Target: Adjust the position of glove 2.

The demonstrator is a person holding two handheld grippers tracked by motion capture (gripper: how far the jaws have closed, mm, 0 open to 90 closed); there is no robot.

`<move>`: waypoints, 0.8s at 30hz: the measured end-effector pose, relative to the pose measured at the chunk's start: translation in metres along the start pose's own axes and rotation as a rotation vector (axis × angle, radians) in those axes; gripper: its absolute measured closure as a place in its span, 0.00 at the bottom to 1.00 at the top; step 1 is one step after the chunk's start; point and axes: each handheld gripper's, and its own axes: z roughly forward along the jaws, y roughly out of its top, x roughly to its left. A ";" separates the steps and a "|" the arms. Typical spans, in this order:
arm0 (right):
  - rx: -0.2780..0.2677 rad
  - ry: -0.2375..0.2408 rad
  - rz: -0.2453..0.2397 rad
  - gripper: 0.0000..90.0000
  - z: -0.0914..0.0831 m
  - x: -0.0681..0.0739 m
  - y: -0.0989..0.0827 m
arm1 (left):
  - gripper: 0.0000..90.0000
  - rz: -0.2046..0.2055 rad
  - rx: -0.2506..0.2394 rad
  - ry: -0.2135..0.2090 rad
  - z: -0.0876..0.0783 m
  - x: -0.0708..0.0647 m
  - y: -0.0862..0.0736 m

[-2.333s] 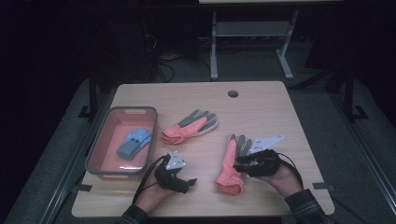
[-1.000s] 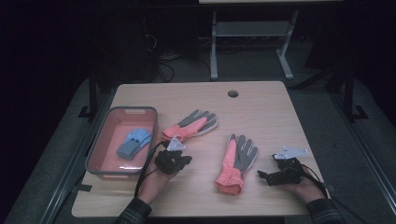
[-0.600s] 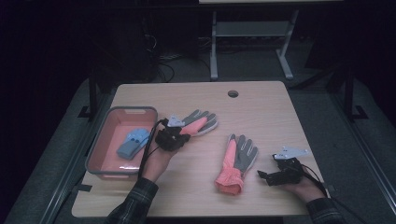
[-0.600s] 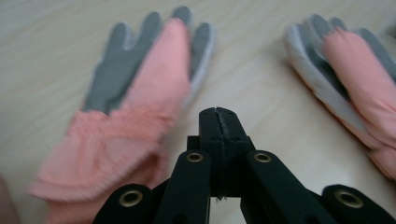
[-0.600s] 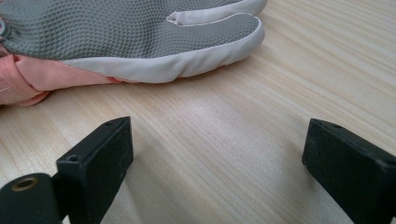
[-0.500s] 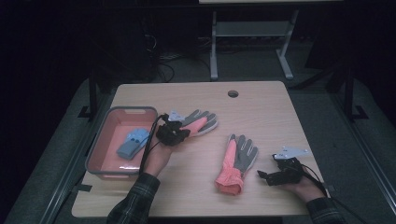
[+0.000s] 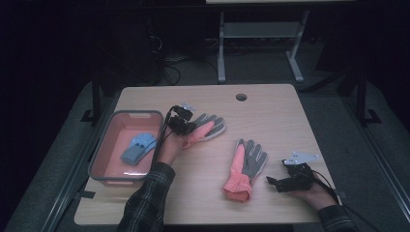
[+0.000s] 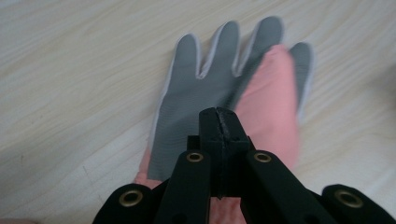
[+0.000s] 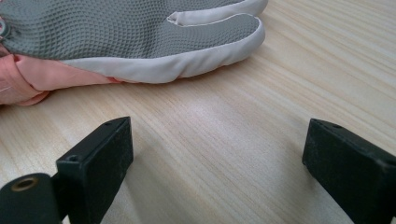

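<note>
Two pink gloves with grey palms lie on the wooden table (image 7: 270, 121). The far glove (image 7: 208, 126) is partly doubled over, a pink fold lying across its grey palm (image 8: 196, 102). My left gripper (image 7: 186, 124) is at that glove's left end. Its jaws (image 8: 218, 116) are pressed together over the pink fabric (image 8: 271, 107) and appear to pinch it. The near glove (image 7: 244, 166) lies flat, cuff toward the front edge. My right gripper (image 7: 273, 182) rests on the table to its right, open and holding nothing (image 9: 219, 158). The near glove's grey edge (image 9: 116, 32) lies just beyond its jaws.
A pink tray (image 7: 104, 145) stands at the table's left and holds a folded blue glove (image 7: 139, 147). A round hole (image 7: 241, 97) sits near the table's far edge. A metal stand (image 7: 256, 38) is on the dark floor behind.
My left hand has moved away from the front edge toward the far glove's fingers, taking the pink cuff along, so that glove now looks shorter and folded. The right hand has kept still.
</note>
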 end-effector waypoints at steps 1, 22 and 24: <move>-0.001 0.001 0.000 0.09 0.000 0.000 0.000 | 1.00 -0.011 0.005 0.000 0.003 0.001 -0.001; -0.001 0.001 0.000 0.09 0.000 0.000 0.000 | 1.00 0.008 0.026 -0.180 -0.001 -0.041 -0.016; -0.001 0.001 0.000 0.09 0.000 0.000 0.000 | 1.00 0.018 0.030 -0.202 -0.004 -0.045 -0.018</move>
